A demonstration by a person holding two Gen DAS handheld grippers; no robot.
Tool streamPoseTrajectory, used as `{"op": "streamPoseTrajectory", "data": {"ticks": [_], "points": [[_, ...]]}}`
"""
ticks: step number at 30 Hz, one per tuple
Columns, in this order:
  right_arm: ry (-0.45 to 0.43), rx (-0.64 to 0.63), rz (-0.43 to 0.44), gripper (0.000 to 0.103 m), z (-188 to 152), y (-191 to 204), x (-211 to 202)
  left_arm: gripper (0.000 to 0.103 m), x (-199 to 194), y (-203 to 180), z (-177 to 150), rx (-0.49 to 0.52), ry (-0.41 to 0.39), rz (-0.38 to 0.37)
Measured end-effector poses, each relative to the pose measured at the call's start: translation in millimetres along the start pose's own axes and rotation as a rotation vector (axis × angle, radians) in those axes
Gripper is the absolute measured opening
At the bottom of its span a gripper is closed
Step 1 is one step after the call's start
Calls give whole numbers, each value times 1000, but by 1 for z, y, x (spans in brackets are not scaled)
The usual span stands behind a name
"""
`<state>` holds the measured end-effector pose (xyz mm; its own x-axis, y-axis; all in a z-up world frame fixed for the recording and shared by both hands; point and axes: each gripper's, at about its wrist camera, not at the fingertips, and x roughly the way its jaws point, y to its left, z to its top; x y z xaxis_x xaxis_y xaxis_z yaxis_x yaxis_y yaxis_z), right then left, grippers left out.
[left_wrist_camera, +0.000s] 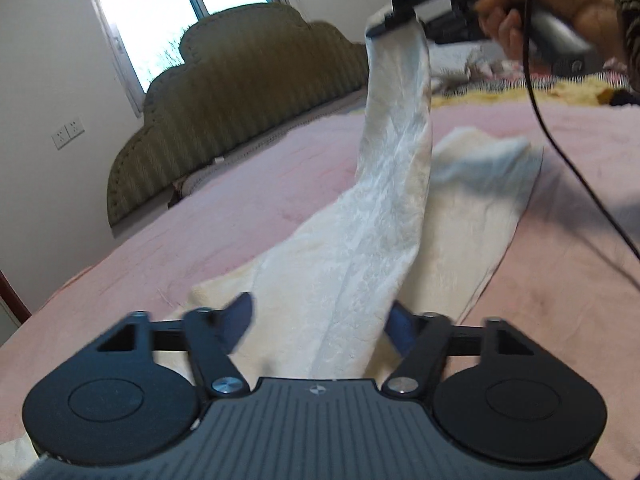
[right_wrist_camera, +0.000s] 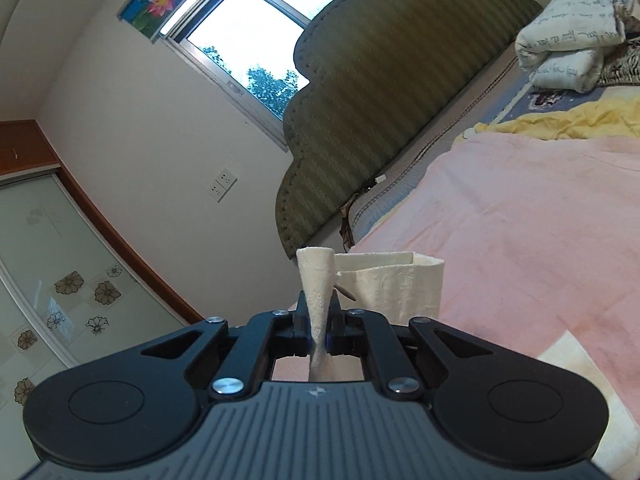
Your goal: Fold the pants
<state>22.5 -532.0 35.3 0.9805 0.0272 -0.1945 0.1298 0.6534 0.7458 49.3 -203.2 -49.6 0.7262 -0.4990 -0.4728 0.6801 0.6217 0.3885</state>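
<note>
Cream pants (left_wrist_camera: 352,264) sprawled on pink bedspread (left_wrist_camera: 200,200), one leg hoisted toward 1 o'clock, right gripper (right_wrist_camera: 319,330) jaws clamped on its hem, left gripper (left_wrist_camera: 320,320) jaws apart, cloth between, olive headboard (left_wrist_camera: 248,88) at 10 o'clock.

The left wrist camera sits low over the pink bed (left_wrist_camera: 200,200), facing the green headboard (left_wrist_camera: 240,92). The right wrist camera looks higher, tilted. Both show headboard and window (right_wrist_camera: 260,32).
</note>
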Motion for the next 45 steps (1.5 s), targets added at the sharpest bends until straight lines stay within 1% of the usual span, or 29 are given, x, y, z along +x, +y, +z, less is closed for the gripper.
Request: {"op": "streamPoseTrajectory", "data": {"ticks": [1,2,3,4,5,6,7,10,13,14,15,16,17,18,19,20,21,23,24,26,29,32,35,38,41,42,44,45], "points": [[4,6,-1,6,-1,-3,-4,38,7,3,-1,-26,29,-24],[4,8,-7,6,-2,-6,-5,32,13,7,-2,-61,59,-56],[3,8,-11,6,-4,-8,-6,21,19,14,-5,-113,90,-92],[3,8,-13,6,-4,-9,-6,12,21,21,-7,-156,105,-119],[2,5,-19,6,-5,-11,-6,10,21,27,-9,-188,103,-135],[2,-3,-28,6,-5,-12,-6,6,20,31,-9,-209,91,-143],[4,-14,-39,6,-6,-12,-6,4,19,35,-9,-218,80,-147],[15,-23,-73,6,-6,-18,-2,4,19,47,-4,-261,47,-132],[38,1,-103,6,0,-26,12,4,19,64,7,-348,1,-72],[26,-4,-101,6,3,-24,15,4,14,68,12,-385,-28,-52],[3,-17,-74,6,6,-19,14,4,7,74,14,-420,-62,-42],[-33,-42,-24,6,9,-13,10,4,3,76,15,-428,-82,-38],[-65,-77,7,6,9,-6,5,4,1,74,17,-412,-86,-45],[-88,-121,15,6,8,0,-2,4,2,69,17,-375,-68,-73],[-87,-139,-13,6,6,-1,-7,5,2,61,15,-342,-44,-113],[-71,-135,-65,6,2,-8,-11,5,4,51,11,-317,-19,-160],[-49,-116,-123,6,-4,-20,-16,7,5,44,7,-295,-1,-189],[-5,-69,-235,7,-20,-48,-26,7,9,27,-4,-232,20,-205],[10,-41,-275,7,-29,-61,-32,7,11,24,-6,-217,28,-206],[24,7,-320,6,-46,-78,-42,7,14,27,-10,-230,35,-222],[-5,43,-326,6,-59,-85,-57,7,11,36,-8,-240,21,-244],[-22,23,-335,6,-66,-83,-70,7,7,34,-12,-183,12,-255],[-4,26,-364,7,-72,-90,-74,7,15,25,-17,-127,44,-262],[22,47,-401,7,-79,-100,-71,7,18,23,-22,-105,47,-258],[61,-2,-433,8,-83,-102,-66,8,23,28,-23,-121,60,-272],[71,-7,-434,9,-83,-101,-64,10,23,27,-23,-121,62,-271],[84,-3,-441,11,-80,-99,-64,20,22,27,-23,-115,59,-260],[83,-8,-448,13,-78,-97,-65,21,20,22,-25,-107,55,-255]]}}
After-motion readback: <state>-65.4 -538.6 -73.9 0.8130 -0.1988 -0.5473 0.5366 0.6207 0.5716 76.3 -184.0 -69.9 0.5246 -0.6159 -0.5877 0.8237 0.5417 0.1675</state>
